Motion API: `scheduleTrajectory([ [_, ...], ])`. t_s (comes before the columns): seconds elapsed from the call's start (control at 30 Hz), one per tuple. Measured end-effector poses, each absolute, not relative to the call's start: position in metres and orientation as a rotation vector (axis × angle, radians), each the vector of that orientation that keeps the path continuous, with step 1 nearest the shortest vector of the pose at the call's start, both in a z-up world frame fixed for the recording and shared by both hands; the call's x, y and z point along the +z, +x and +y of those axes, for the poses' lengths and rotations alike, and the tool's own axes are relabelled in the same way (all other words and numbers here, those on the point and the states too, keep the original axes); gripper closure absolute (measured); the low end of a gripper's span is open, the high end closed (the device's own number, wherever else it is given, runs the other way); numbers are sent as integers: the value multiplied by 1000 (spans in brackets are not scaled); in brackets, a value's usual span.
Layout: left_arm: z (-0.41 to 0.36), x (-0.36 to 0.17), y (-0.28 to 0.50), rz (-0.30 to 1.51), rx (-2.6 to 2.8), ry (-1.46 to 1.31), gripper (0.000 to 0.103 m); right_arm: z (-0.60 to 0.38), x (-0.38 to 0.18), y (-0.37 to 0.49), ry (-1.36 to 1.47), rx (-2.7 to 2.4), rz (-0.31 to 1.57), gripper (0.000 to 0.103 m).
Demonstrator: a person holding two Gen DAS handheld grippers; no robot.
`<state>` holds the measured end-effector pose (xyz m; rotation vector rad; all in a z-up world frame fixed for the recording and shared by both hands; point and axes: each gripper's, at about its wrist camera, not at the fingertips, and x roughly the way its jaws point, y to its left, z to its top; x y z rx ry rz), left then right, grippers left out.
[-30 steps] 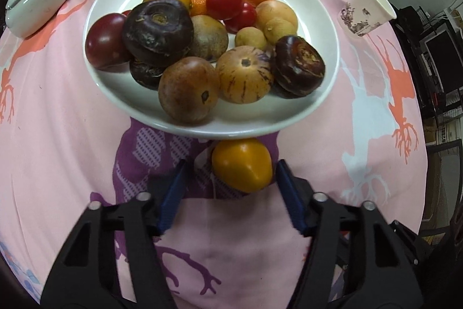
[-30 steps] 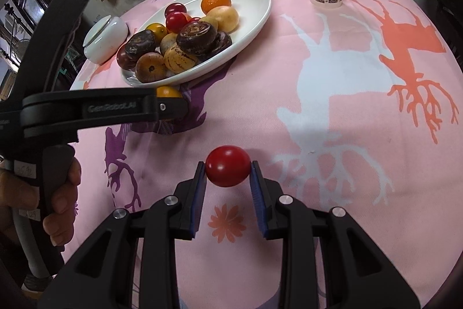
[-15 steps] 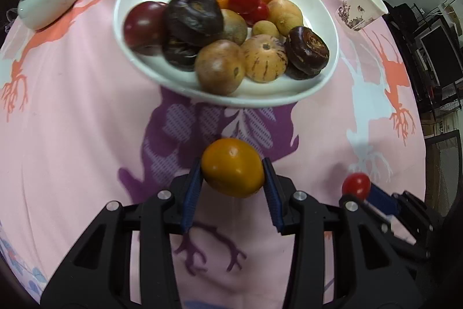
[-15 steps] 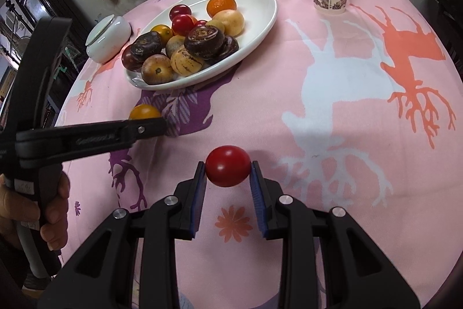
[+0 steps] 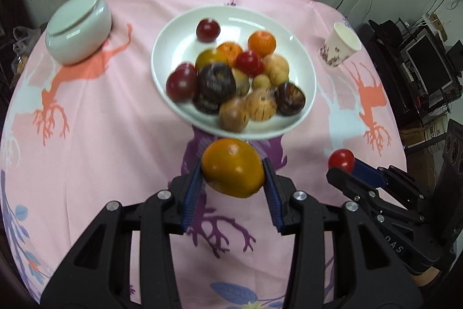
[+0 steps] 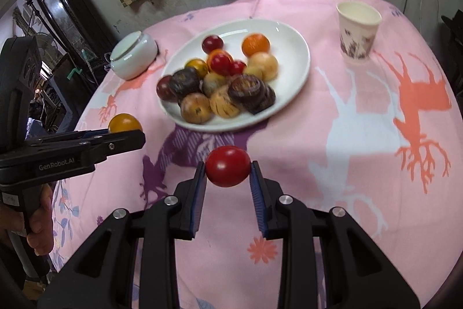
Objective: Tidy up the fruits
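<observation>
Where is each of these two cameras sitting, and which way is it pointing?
Left wrist: on the left gripper, looking down along its jaws, shut on an orange-yellow tomato, toward the white oval plate; no body shows.
Right wrist: on the right gripper, jaws shut on a small red tomato; a hand shows at left.
Shared: plate, both tomatoes, patterned paper cup, each other's gripper.

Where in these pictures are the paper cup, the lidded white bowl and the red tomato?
paper cup (image 6: 358, 32): right wrist view, its printed side.
lidded white bowl (image 5: 79, 32): left wrist view, its lid.
red tomato (image 6: 228, 170): right wrist view, its front face.
</observation>
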<state>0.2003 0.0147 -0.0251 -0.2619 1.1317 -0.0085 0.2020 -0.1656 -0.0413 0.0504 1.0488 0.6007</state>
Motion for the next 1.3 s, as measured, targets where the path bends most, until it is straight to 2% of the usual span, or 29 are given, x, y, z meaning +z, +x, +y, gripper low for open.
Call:
scheduleTrajectory([
  [0.3, 24, -15, 254, 1092, -6, -252, 61, -147, -19, 255, 58, 615, 967, 72],
  [0.8, 29, -42, 301, 1121, 13, -256, 61, -118, -51, 306, 87, 616, 1018, 71],
  [0.87, 32, -41, 300, 1118, 37, -263, 55, -116, -54, 307, 84, 604, 1029, 71],
  [0.93, 35, -37, 296, 1100, 49, -271, 42, -119, -55, 308, 100, 583, 1045, 71],
  [1.0, 34, -32, 290, 1092, 49, -258, 40, -122, -54, 305, 116, 594, 1048, 71],
  [1.13, 28, -26, 278, 1086, 70, -197, 21, -127, -51, 298, 106, 585, 1037, 71],
  [1.2, 30, -26, 269, 1092, 85, -218, 20, -129, -49, 298, 119, 574, 1016, 69],
  [1.23, 32, -26, 266, 1100, 92, -234, 18, -129, -50, 298, 124, 573, 1014, 64],
  [1.27, 34, -27, 263, 1109, 99, -248, 18, -130, -50, 300, 127, 568, 1017, 51],
  [1.3, 36, -27, 258, 1116, 108, -257, 17, -131, -50, 300, 134, 560, 1016, 43],
])
